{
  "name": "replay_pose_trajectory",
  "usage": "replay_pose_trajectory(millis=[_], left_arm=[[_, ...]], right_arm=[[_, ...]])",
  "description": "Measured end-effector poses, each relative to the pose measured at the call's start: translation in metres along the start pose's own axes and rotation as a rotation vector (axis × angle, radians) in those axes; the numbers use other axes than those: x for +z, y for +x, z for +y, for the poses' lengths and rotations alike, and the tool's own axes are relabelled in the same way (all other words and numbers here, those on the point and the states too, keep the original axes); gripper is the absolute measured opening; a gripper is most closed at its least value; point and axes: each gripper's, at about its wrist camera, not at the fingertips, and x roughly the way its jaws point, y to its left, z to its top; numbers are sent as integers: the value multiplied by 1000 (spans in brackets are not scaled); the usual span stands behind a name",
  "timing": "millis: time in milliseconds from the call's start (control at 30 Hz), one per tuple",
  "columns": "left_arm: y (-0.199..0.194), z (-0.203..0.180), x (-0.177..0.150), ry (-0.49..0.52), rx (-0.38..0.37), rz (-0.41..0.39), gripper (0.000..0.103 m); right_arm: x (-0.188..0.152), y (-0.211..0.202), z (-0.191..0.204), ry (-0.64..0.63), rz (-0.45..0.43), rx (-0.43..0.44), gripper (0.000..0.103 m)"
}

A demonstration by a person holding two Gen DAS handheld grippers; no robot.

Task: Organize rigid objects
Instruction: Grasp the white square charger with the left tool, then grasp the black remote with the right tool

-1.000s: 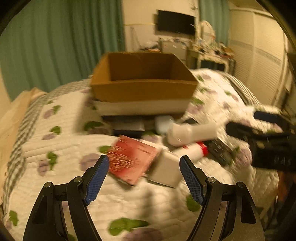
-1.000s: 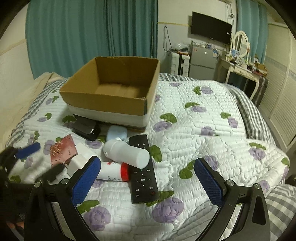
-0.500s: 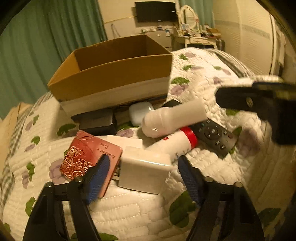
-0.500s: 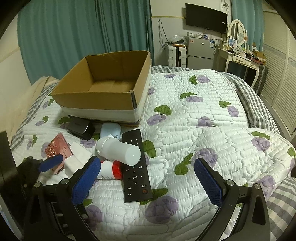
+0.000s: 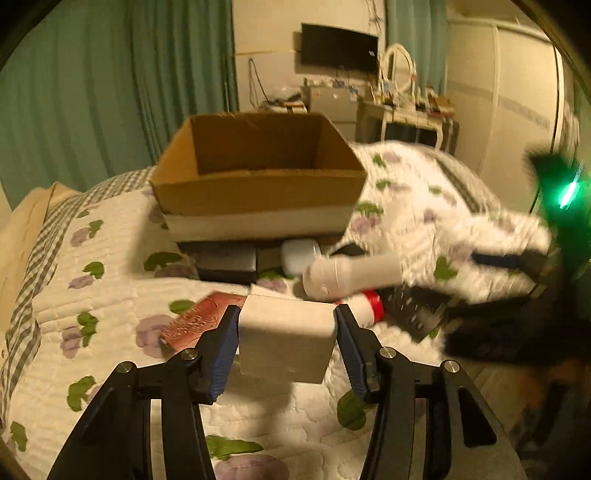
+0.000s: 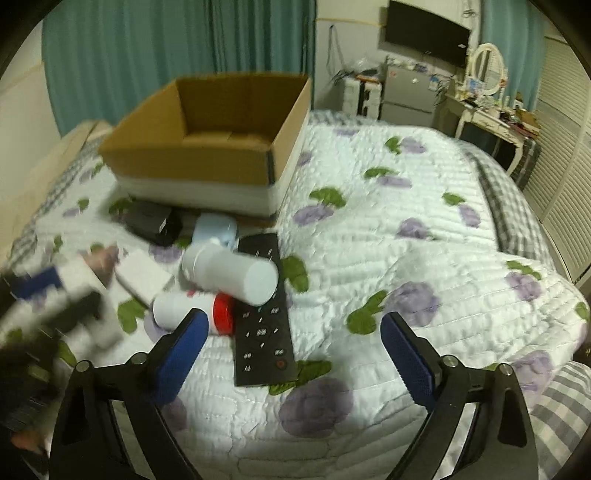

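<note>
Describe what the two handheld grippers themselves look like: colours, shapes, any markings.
Both match. The left gripper and right gripper have black, angular open-frame arms joined by silver round-headed bolts. Each finger ends in a flat, elongated blue pad with fine ribbed texture. No cables or lettering show. A green light glows on the right unit in the left wrist view.

Teal curtains (image 6: 177, 48), wall TV (image 6: 424, 35), floral quilt (image 6: 406, 229).

On the bed: 1 cardboard box (image 6: 207, 147), 2 white bottles (image 6: 229, 273), 1 remote (image 6: 262, 314), 1 red booklet (image 5: 199, 319).
</note>
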Motion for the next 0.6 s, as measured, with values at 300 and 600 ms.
replay_pose_trajectory(millis=[300,600], left_arm=[[-6,14,5,-30,33,-34,52],[-3,16,0,-42,36,-15,52]], right_arm=[[1,54,16,-72,122,52,62],[0,63,19,-109,140,64,39]])
